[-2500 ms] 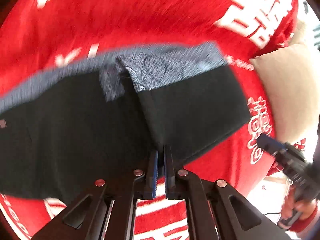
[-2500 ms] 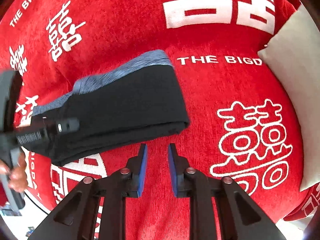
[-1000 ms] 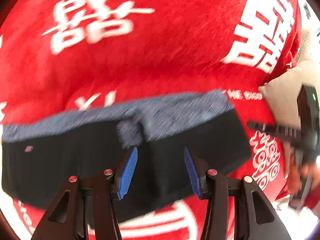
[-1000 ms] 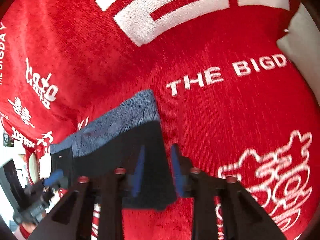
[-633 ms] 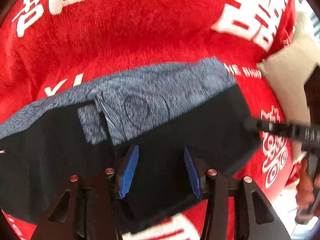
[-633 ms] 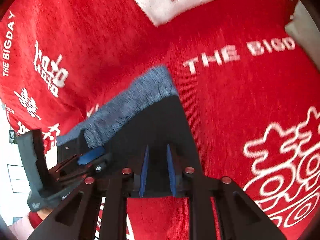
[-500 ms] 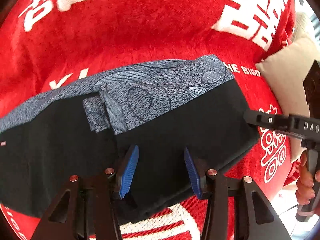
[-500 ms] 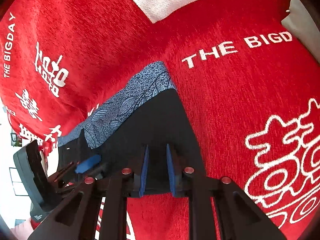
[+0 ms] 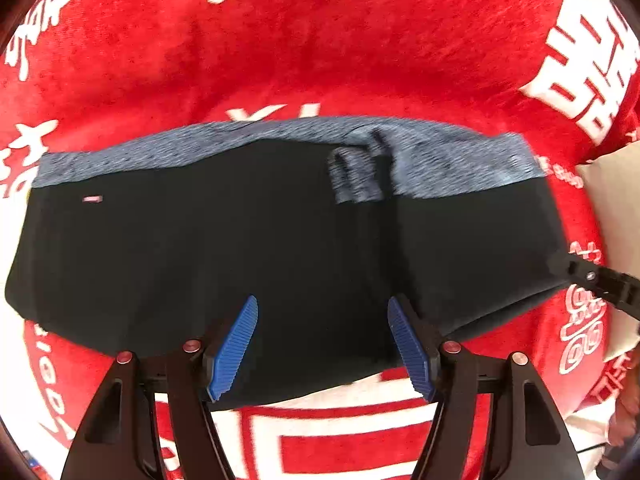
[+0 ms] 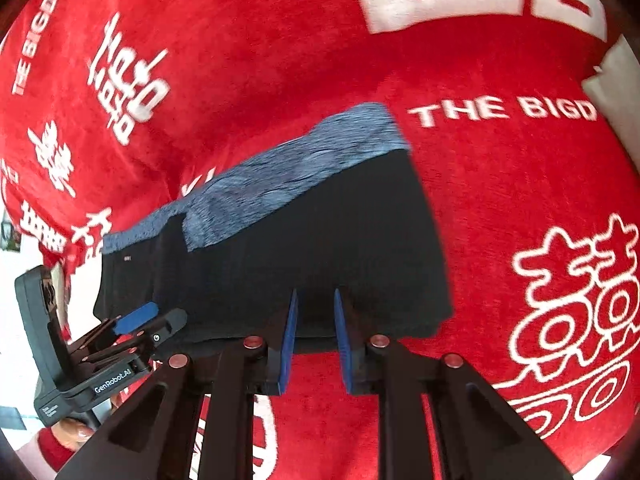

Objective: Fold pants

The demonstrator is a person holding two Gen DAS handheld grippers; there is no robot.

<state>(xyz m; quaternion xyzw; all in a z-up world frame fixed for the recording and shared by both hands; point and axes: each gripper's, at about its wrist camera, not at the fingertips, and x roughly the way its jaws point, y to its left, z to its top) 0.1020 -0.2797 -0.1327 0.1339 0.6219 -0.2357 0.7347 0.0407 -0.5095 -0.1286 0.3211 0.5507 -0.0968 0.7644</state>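
On the red blanket lie the pants, black w/ a grey band on the far edge, already folded over into one long strip. Prob. one more fold left, end to end.

Left tongs just spread wide above the near edge, nothing pinched. Right tongs are nearly closed at the right end; can't tell if they pinch cloth.

Lots of bare blanket far and right; a pillow sits far right.
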